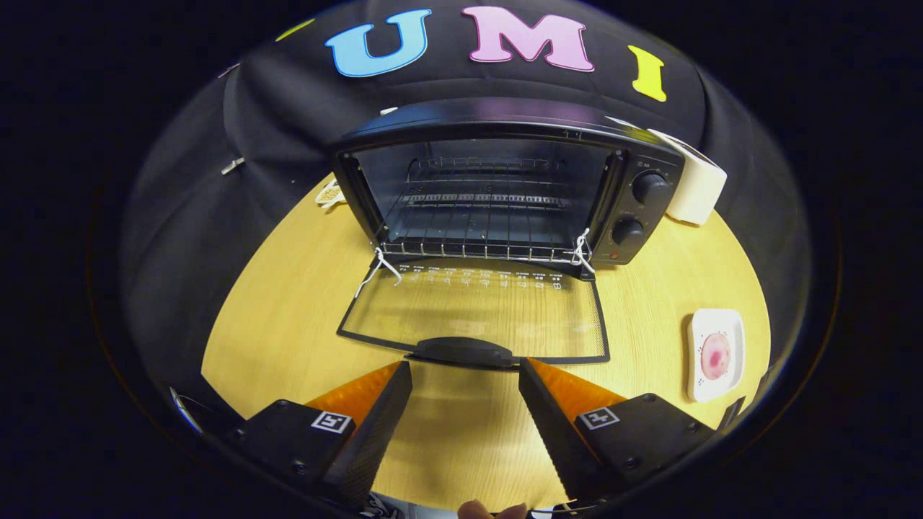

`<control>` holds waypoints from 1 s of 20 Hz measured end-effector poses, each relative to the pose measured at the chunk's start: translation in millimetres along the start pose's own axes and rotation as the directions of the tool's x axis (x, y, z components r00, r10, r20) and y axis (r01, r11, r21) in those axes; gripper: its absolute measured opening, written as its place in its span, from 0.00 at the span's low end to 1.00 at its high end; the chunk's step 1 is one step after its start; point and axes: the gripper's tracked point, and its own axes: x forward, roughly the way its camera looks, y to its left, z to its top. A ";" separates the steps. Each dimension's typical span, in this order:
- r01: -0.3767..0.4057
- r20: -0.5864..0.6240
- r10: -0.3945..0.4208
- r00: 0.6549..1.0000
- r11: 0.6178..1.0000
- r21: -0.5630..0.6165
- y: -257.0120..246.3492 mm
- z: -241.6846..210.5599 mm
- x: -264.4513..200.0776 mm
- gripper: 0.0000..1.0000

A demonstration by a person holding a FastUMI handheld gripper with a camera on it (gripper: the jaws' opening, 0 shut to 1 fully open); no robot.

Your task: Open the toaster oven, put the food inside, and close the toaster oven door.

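Note:
A black toaster oven stands at the back of the round wooden table, its glass door folded down flat onto the table. The wire rack inside is bare. The door's black handle lies just ahead of my gripper, roughly centred between the fingertips. My fingers are wide apart and hold nothing. The food, a round pink piece, rests on a small white square plate to the right of the door, beyond my right finger.
Two black knobs sit on the oven's right panel. A white box-like object stands behind the oven's right side, and a small pale item lies at its left rear. The table's edge curves close behind the plate.

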 end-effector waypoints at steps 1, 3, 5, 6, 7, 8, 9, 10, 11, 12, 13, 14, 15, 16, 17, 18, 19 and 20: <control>-0.012 0.015 0.012 1.000 1.000 -0.008 -2.9 5.0 -8.9 0.98; -0.034 0.053 0.035 0.998 0.999 -0.022 -13.5 17.3 -29.8 0.98; -0.056 0.076 0.058 0.995 0.998 -0.028 -26.3 27.5 -49.0 0.98; -0.068 0.081 0.070 0.994 0.997 -0.031 -34.2 31.8 -58.6 0.98; -0.076 0.079 0.079 0.994 0.997 -0.034 -42.8 33.2 -69.3 0.99; -0.086 0.077 0.089 0.993 0.996 -0.033 -52.9 35.9 -79.2 1.00; -0.092 0.077 0.095 0.993 0.995 -0.036 -66.3 37.2 -87.4 1.00; -0.091 0.074 0.093 0.993 0.995 -0.037 -80.2 38.8 -95.2 0.99; -0.087 0.071 0.089 0.993 0.995 -0.039 -96.2 39.1 -103.2 0.99; -0.078 0.063 0.080 0.995 0.996 -0.037 -114.0 38.7 -109.8 0.99; -0.071 0.057 0.073 0.996 0.997 -0.031 -132.3 38.6 -114.8 0.99; -0.059 0.048 0.060 0.997 0.998 -0.027 -151.1 37.7 -119.3 0.99; -0.045 0.037 0.046 0.998 0.999 -0.028 -171.6 34.2 -122.8 0.99; -0.029 0.023 0.030 0.999 0.999 -0.032 -192.0 31.0 -125.9 0.99; -0.018 0.005 0.018 1.000 0.999 -0.030 -211.3 26.7 -129.4 0.99; -0.015 -0.016 0.015 1.000 1.000 -0.021 -229.0 21.8 -132.8 0.99; -0.017 -0.039 0.016 0.999 1.000 -0.005 -245.4 16.2 -135.1 1.00; -0.012 -0.064 0.012 0.998 1.000 0.014 -264.0 10.8 -135.1 1.00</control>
